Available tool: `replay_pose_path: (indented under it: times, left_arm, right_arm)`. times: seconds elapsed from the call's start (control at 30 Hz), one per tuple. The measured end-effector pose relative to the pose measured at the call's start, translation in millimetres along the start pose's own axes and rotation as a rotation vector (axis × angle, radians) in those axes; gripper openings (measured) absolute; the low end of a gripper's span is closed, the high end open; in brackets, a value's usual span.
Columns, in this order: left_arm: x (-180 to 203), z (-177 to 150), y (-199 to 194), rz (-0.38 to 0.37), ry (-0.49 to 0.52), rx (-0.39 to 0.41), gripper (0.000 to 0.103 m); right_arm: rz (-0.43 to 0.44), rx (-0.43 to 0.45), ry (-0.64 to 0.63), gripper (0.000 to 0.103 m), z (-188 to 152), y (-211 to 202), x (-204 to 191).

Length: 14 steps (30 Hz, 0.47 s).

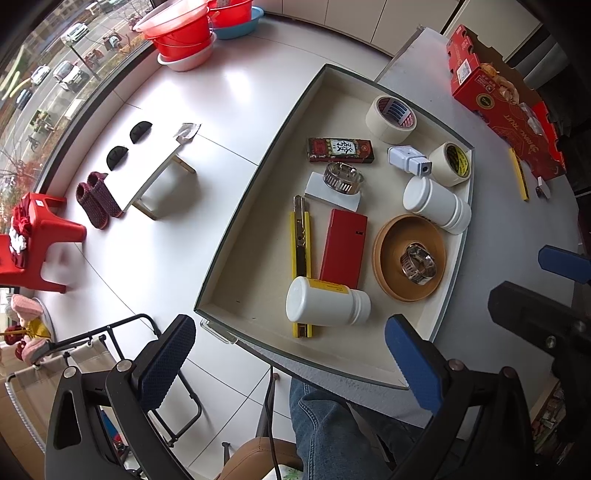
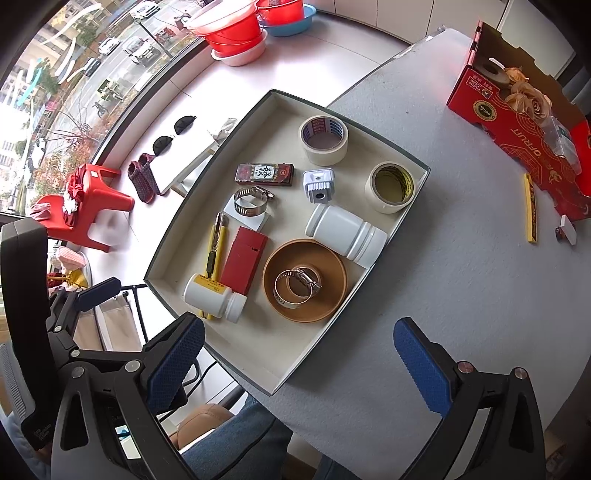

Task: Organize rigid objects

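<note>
A shallow beige tray [image 1: 258,288] [image 2: 306,354] on the grey table holds two tape rolls [image 1: 390,119] [image 2: 392,187], two white bottles [image 1: 325,302] [image 2: 345,235], a yellow utility knife [image 1: 300,240], a red flat case [image 1: 343,248], a dark printed box [image 2: 265,174], a white adapter [image 2: 320,185], a hose clamp on a white card [image 1: 342,179], and a brown dish [image 2: 334,271] with a second hose clamp [image 1: 418,264]. My left gripper [image 1: 291,363] is open and empty, above the tray's near edge. My right gripper [image 2: 301,363] is open and empty, near the tray's near corner.
A red cardboard box [image 2: 524,129] stands at the table's far right, with a yellow strip [image 2: 530,207] and a small white piece [image 2: 568,229] beside it. Beyond the table lie floor, a small white stool [image 1: 159,181], a red stool [image 1: 40,236] and red basins [image 1: 181,33].
</note>
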<state>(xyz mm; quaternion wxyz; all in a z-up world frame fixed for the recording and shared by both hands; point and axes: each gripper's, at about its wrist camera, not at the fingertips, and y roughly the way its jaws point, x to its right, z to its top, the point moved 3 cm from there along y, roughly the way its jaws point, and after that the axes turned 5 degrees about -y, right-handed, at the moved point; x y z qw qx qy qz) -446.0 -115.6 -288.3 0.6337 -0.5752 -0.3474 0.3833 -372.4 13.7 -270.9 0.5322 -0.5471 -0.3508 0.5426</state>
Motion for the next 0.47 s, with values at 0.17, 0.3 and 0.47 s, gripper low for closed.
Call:
replay_pose_path:
  times: [0.17, 0.3, 0.47]
  left_arm:
    - [0.5, 1.1, 0.4, 0.001, 0.000, -0.005, 0.103]
    - [1.9, 2.5, -1.5, -0.003, -0.002, 0.008, 0.103]
    - [3.5, 2.4, -2.1, -0.006, 0.001, 0.003, 0.102]
  right_arm:
    - [-0.002, 0.001, -0.002, 0.103, 1.9, -1.9, 2.1]
    - [-0.003, 0.001, -0.003, 0.103, 3.1, -2.7, 3.7]
    - [-0.001, 0.001, -0.003, 0.103, 3.4, -2.6, 3.9]
